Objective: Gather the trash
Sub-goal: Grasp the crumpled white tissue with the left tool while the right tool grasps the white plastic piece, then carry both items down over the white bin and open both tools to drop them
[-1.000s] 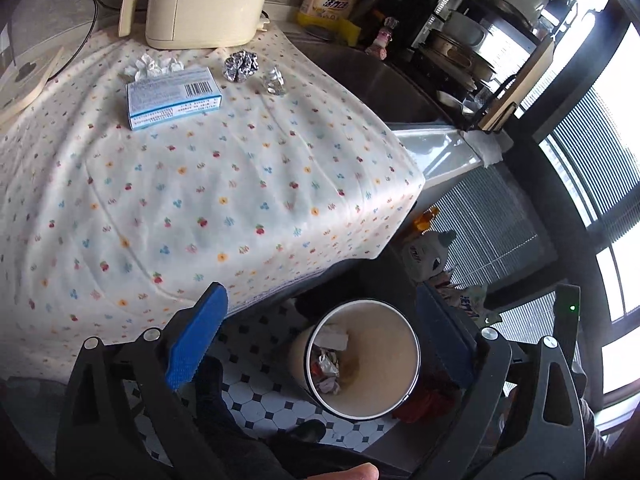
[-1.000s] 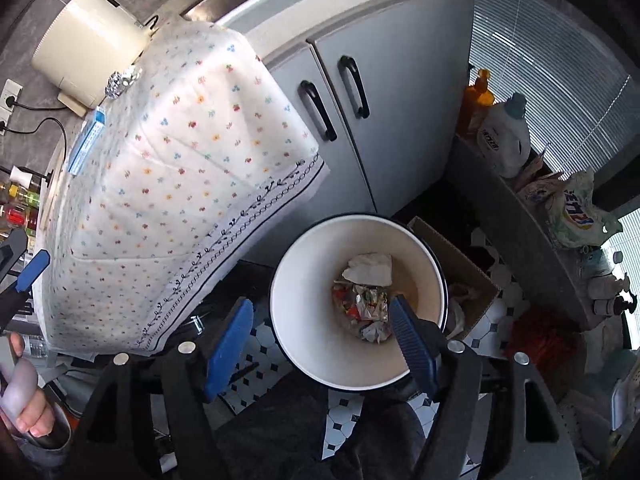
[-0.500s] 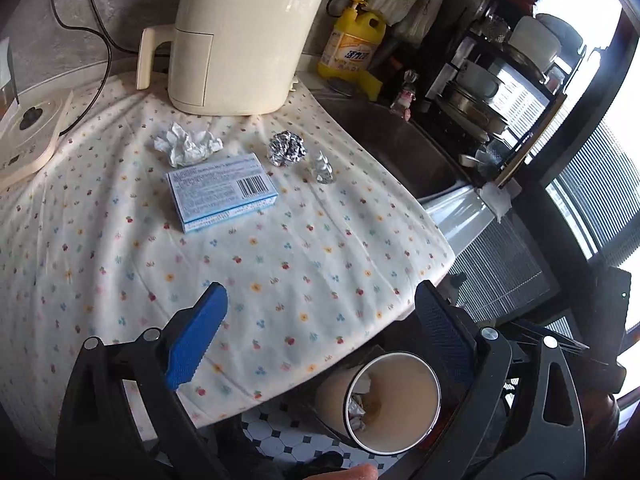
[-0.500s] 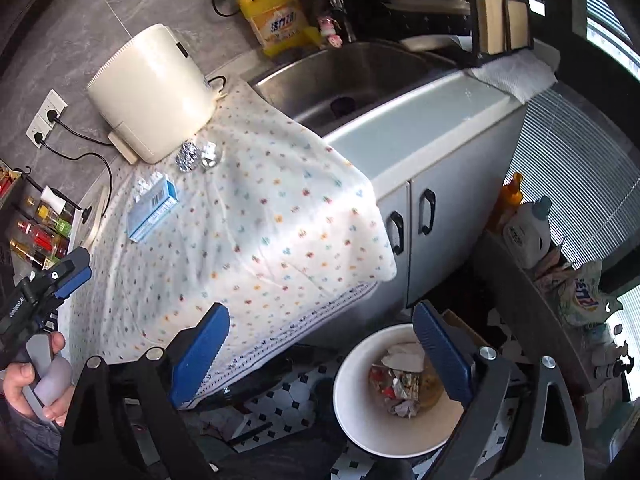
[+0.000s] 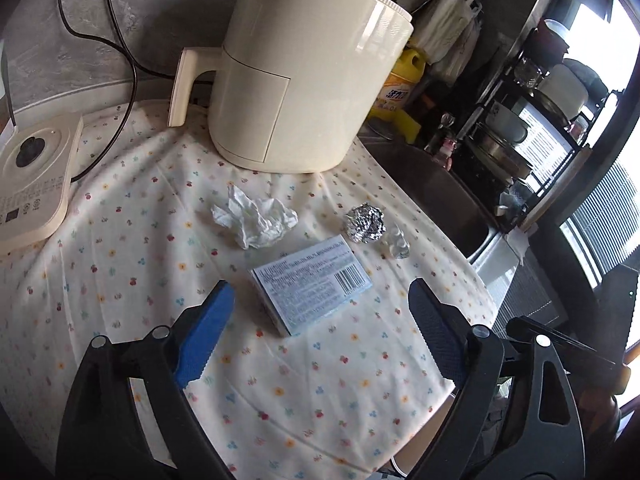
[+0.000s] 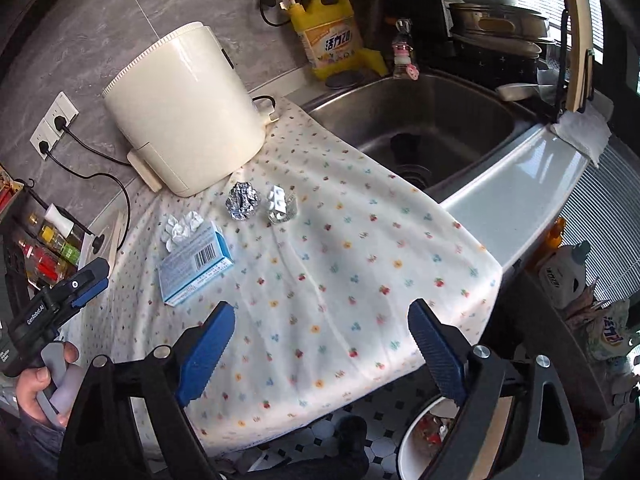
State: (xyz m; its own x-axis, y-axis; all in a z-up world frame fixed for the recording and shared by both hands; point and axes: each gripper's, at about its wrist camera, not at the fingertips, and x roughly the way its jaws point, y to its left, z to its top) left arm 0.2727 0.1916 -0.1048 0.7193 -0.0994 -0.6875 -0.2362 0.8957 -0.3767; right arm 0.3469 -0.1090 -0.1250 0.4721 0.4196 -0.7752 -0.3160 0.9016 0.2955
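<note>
Left gripper (image 5: 320, 304): spread wide, nothing held, low in the left wrist frame over the cloth (image 5: 120, 264).
Tissue (image 5: 256, 220): crumpled, centre of the frame, above the left finger, just in front of the fryer (image 5: 296, 72).
Box (image 5: 314, 282): flat on the cloth, between and just beyond the fingertips.
Foil (image 5: 365, 224): ball up and right of the box, near the sink edge.
Wrapper (image 5: 398, 242): small, just right of the foil.
Right gripper (image 6: 320, 320): spread, empty, low in its frame; box (image 6: 194, 266) upper left of it.
Bin (image 6: 420, 440): lower right, on the floor, trash inside.
</note>
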